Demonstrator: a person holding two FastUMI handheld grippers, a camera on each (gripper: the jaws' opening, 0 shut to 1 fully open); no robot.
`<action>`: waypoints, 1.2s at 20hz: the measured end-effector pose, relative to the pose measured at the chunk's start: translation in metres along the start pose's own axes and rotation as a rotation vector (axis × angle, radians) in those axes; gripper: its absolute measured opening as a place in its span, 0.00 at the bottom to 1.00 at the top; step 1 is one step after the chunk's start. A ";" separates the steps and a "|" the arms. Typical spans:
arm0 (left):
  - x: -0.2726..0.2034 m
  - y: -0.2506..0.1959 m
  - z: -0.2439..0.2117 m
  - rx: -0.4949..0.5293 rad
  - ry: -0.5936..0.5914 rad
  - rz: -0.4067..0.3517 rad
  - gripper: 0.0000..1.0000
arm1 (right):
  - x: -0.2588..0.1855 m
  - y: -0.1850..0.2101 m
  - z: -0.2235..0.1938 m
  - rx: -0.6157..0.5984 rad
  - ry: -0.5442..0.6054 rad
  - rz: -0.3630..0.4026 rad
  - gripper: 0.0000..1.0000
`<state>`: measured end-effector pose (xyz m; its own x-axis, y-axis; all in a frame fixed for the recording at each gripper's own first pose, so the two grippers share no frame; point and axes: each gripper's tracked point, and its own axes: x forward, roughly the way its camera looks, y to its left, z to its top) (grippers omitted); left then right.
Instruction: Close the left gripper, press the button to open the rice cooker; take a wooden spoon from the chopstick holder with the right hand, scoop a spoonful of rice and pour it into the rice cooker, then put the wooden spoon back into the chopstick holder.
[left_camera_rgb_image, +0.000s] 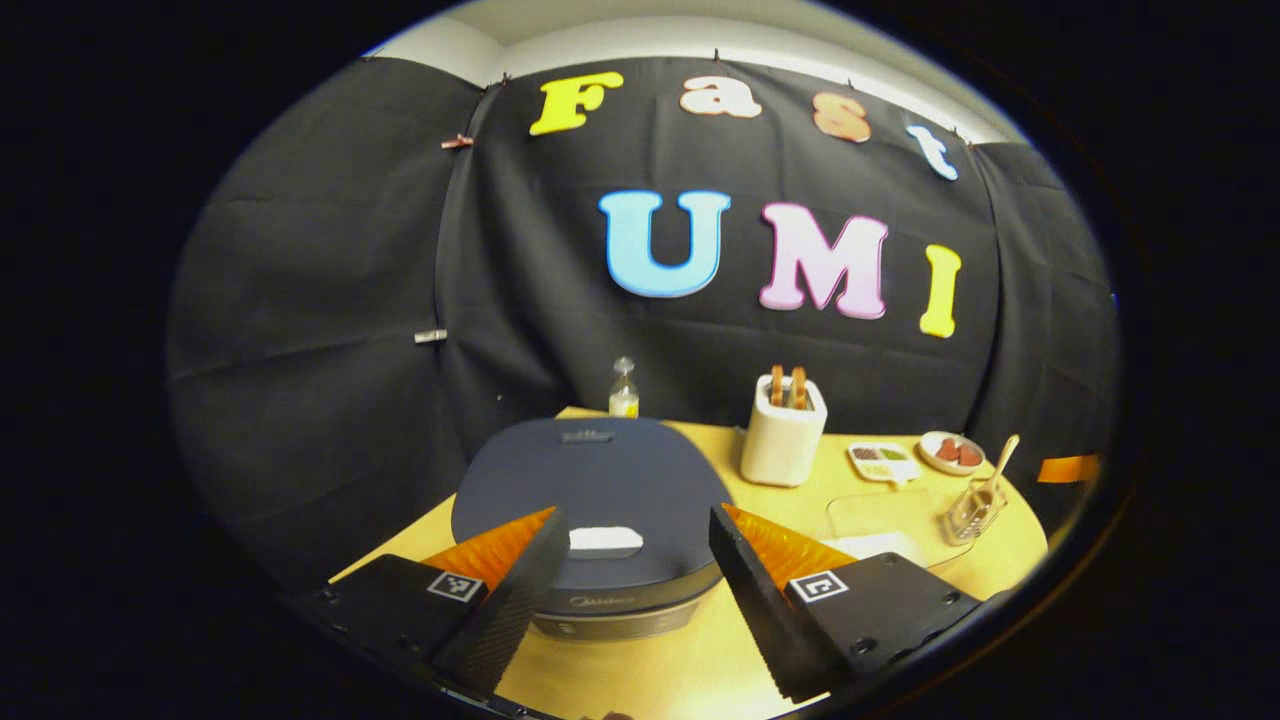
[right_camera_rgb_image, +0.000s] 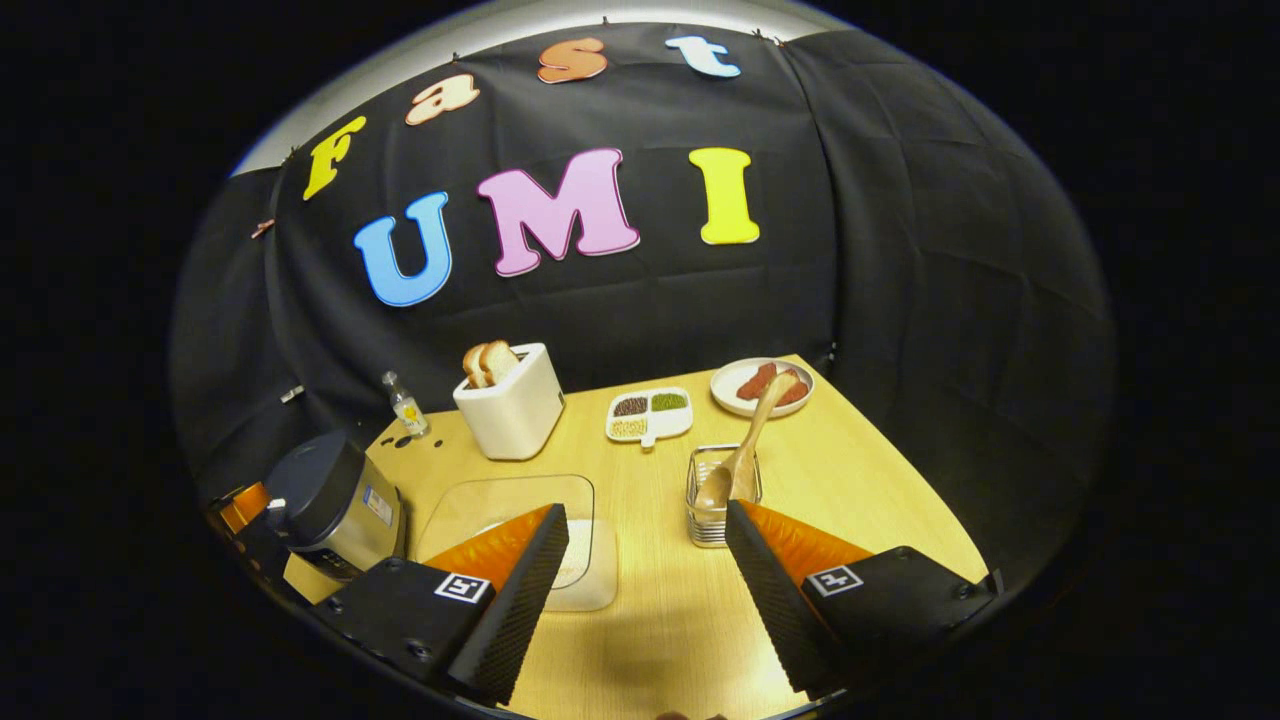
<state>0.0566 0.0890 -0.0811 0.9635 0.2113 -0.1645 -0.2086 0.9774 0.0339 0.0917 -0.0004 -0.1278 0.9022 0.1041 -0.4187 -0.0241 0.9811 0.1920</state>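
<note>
Jaws spread wide above closed rice cooker (left_camera_rgb_image: 590, 500), spoon (right_camera_rgb_image: 740, 455) untouched.

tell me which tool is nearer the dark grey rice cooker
Left. The left tool hangs open right over the dark grey rice cooker, by its white button. The right tool sits farther off, facing the wire chopstick holder.

Open right claw (right_camera_rgb_image: 640, 560) faces wooden spoon (right_camera_rgb_image: 740, 455) in chopstick holder (right_camera_rgb_image: 706, 500).

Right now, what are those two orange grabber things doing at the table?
Nothing is held yet. The left gripper hangs open over the closed rice cooker, its white button between the fingers. The right gripper is open too, facing the wooden spoon standing in its wire holder. The rice container sits beside it.
</note>
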 end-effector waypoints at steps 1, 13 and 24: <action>-0.008 -0.006 0.015 0.003 -0.030 -0.010 0.95 | -0.007 0.003 0.014 -0.015 -0.038 0.002 0.98; -0.069 -0.055 0.067 -0.045 -0.122 -0.129 0.95 | -0.085 0.004 0.061 -0.087 -0.238 -0.047 0.98; -0.065 -0.075 0.062 -0.027 -0.093 -0.174 0.95 | -0.051 0.022 0.068 -0.053 -0.209 -0.017 0.98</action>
<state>0.0197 0.0022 -0.0116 0.9965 0.0396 -0.0741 -0.0407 0.9991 -0.0134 0.0740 0.0044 -0.0419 0.9721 0.0564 -0.2275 -0.0254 0.9903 0.1369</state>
